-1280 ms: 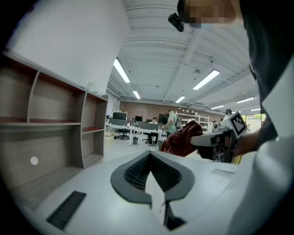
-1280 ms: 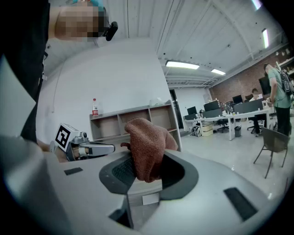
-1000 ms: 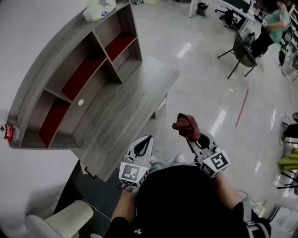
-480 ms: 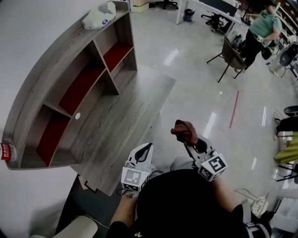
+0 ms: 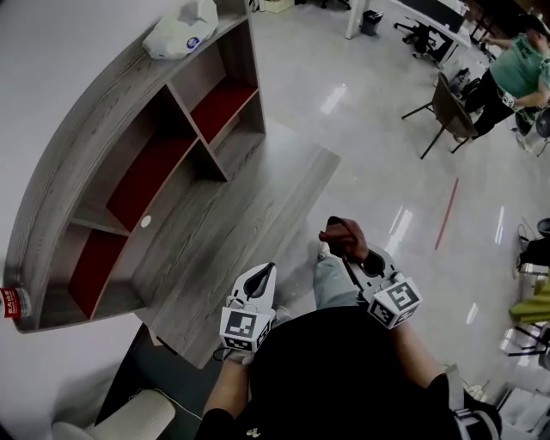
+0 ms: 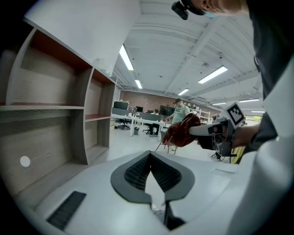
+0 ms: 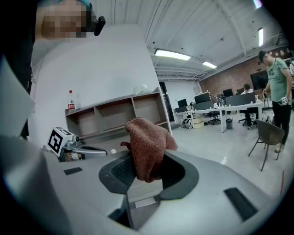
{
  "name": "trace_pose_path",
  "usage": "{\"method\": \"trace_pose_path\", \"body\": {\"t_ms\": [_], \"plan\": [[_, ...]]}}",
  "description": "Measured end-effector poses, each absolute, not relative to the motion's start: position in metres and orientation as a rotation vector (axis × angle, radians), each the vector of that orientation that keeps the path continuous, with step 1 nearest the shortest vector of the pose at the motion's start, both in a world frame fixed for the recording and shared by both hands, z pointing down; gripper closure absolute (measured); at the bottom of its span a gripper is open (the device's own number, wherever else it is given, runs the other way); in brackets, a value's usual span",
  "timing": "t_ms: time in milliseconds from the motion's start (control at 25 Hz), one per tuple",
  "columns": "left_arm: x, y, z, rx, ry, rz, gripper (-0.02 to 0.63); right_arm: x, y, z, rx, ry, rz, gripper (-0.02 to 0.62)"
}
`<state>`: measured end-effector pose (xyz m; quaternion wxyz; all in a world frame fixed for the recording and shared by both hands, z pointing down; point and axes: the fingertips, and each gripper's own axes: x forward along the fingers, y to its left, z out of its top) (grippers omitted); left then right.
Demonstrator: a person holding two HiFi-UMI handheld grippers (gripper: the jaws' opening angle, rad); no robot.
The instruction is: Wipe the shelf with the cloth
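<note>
My right gripper [image 5: 345, 251] has its fingers clamped on the fuzzy rust-brown cloth [image 5: 339, 234], held over the glossy floor [image 5: 378, 155] just off the grey wood-grain surface [image 5: 232, 223]. My left gripper [image 5: 268, 271] has its fingers pressed together on nothing. The curved shelf [image 5: 103, 146] with red-backed compartments stands well apart, with a crumpled white bag [image 5: 182, 26] on top.

Shelf [image 5: 103, 120] at left — bag [image 5: 182, 30] on top far end, bottle [image 5: 10, 302] near end; cloth [image 5: 342, 241] to right

A rust-brown terry cloth [image 7: 148, 146] is sticking up in a bunched wad, pinched between the jaws of the right gripper [image 5: 345, 254]. It is sitting well apart from the shelf [image 5: 103, 120], a grey wood-grain unit with red-lined open compartments.
</note>
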<state>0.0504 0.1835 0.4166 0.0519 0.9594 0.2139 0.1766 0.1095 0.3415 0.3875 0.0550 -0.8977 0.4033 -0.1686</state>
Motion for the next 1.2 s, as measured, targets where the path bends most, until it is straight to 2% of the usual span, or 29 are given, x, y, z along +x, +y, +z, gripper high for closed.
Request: {"method": "trace_pose_path", "body": {"t_ms": [360, 600, 880, 1200], "plan": [[0.16, 0.173, 0.414, 2.905, 0.223, 0.574, 0.598, 0.242, 0.324, 0.39, -2.578, 1.575, -0.574, 0.486], [0.185, 0.159, 0.401, 2.879, -0.099, 0.536, 0.598, 0.292, 0.295, 0.396, -2.46, 1.856, -0.626, 0.486], [0.148, 0.127, 0.406, 2.792, -0.415, 0.506, 0.598, 0.288, 0.214, 0.408, -2.275, 2.173, -0.61, 0.486], [0.081, 0.079, 0.406, 2.701, -0.701, 0.417, 0.598, 0.234, 0.113, 0.429, -2.105, 2.468, -0.641, 0.485]]}}
